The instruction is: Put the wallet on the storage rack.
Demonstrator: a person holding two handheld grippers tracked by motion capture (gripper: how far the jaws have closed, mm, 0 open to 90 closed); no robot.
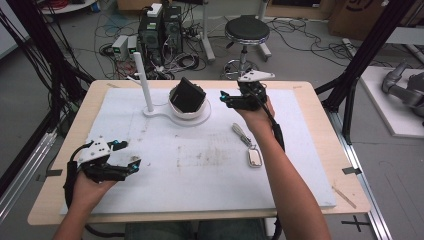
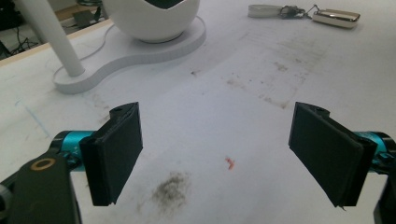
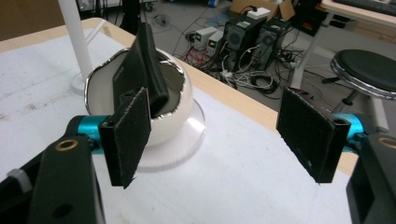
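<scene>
Nearest the high camera, the left gripper [image 1: 127,167] rests low over the near left of the white mat [image 1: 210,165], jaws spread wide with nothing between them. Farther off, the right gripper [image 1: 227,98] hangs just beside the white bowl [image 1: 190,111], its jaws also released and empty. A black wallet [image 1: 187,95] stands tilted in that bowl, leaning on the rim, its upper edge well above it.

My judgement is that the step in hand concerns the wallet in the bowl, either fetching it or leaving it settled. To grip it well, the right gripper should come in so the pads face the wallet's flat sides, close high on the exposed part, and lift straight up so the bowl and its stand are not dragged along.

Keys with a fob [image 1: 252,155] lie apart on the mat, near the right forearm. A white post [image 1: 144,82] rises from the bowl's base. The mat is smudged with grey marks. Beyond the wooden table [image 1: 65,150] stand computer towers [image 1: 161,30], tangled cables and a round stool [image 1: 246,30].
</scene>
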